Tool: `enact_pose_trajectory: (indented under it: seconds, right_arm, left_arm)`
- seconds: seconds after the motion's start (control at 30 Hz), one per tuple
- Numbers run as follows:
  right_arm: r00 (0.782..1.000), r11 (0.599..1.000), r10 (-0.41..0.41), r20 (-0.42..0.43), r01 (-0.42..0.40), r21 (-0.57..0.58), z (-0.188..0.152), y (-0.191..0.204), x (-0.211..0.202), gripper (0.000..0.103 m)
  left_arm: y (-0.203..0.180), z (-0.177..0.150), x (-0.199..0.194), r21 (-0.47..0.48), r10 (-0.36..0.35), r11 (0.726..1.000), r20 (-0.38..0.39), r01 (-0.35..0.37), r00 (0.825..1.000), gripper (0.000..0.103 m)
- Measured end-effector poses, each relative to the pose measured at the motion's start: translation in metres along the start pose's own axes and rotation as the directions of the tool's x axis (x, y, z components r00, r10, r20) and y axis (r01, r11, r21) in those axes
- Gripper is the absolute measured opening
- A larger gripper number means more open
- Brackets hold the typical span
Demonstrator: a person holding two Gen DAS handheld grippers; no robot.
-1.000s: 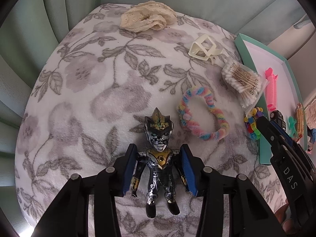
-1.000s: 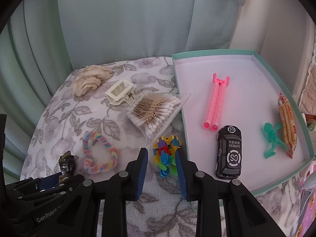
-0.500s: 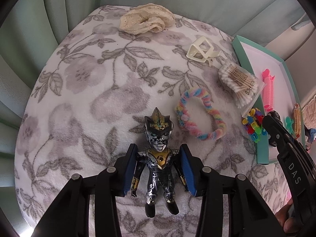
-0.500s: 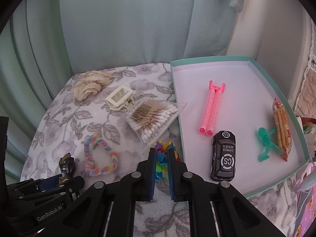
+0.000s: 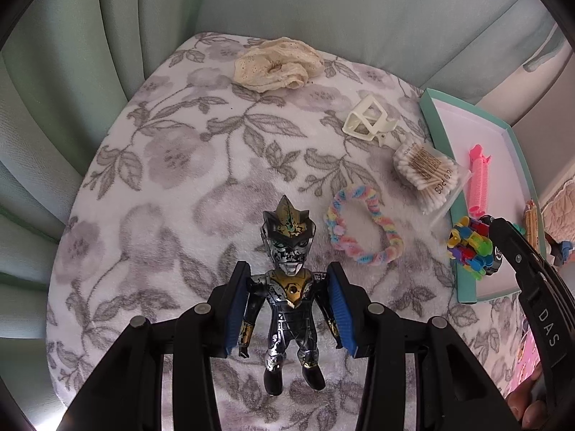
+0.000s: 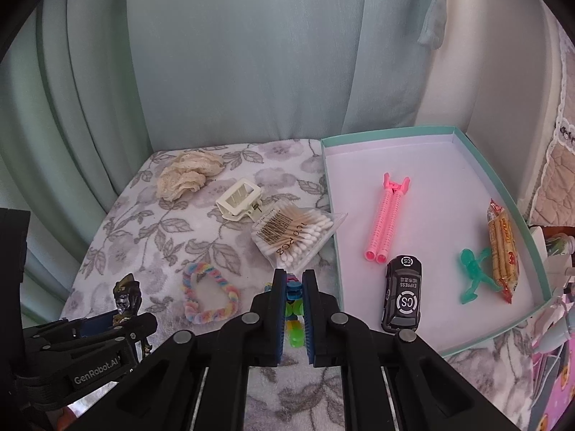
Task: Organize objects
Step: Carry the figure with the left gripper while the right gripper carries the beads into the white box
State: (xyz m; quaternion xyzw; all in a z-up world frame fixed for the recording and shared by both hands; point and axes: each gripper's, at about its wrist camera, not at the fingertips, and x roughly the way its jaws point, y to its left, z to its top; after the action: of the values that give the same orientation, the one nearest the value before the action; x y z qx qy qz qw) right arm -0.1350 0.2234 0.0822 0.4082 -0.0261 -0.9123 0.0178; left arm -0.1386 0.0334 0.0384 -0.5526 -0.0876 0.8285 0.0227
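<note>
A black, silver and gold action figure (image 5: 287,287) lies face up on the floral blanket. My left gripper (image 5: 287,269) is open, with one blue pad on each side of the figure's torso. My right gripper (image 6: 293,280) is shut on a cluster of colourful plastic blocks (image 6: 293,309). In the left wrist view that cluster (image 5: 470,248) hangs over the near left rim of the teal tray (image 5: 436,136). The tray (image 6: 431,165) has a white floor and sits to the right of the blanket.
On the blanket lie a cream lace scrunchie (image 5: 276,64), a cream claw clip (image 5: 366,122), a bag of cotton swabs (image 5: 427,172) and a rainbow scrunchie (image 5: 363,226). The tray holds a pink roller (image 6: 386,222), a black toy car (image 6: 402,298), a green figure (image 6: 474,276) and a snack packet (image 6: 503,248). Green curtains hang behind.
My right gripper has shut on the colourful blocks and lifted them off the blanket, up by the tray rim. The left gripper still straddles the action figure.
</note>
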Motion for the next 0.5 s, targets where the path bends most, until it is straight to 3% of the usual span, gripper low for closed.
enact_pose_trajectory:
  seconds: [0.3, 0.5]
  right_arm:
    - [0.999, 1.0, 0.016, 0.042, -0.017, 0.021, 0.003, -0.008, -0.02, 0.01]
    - [0.997, 0.998, -0.006, 0.073, 0.002, 0.064, 0.004, -0.033, -0.034, 0.01]
  left_arm:
    - [-0.005, 0.002, -0.024, 0.014, 0.014, 1.0, 0.044, -0.014, 0.999, 0.045]
    - [-0.036, 0.005, -0.036, 0.065, -0.013, 0.998, 0.068, 0.009, 0.998, 0.045]
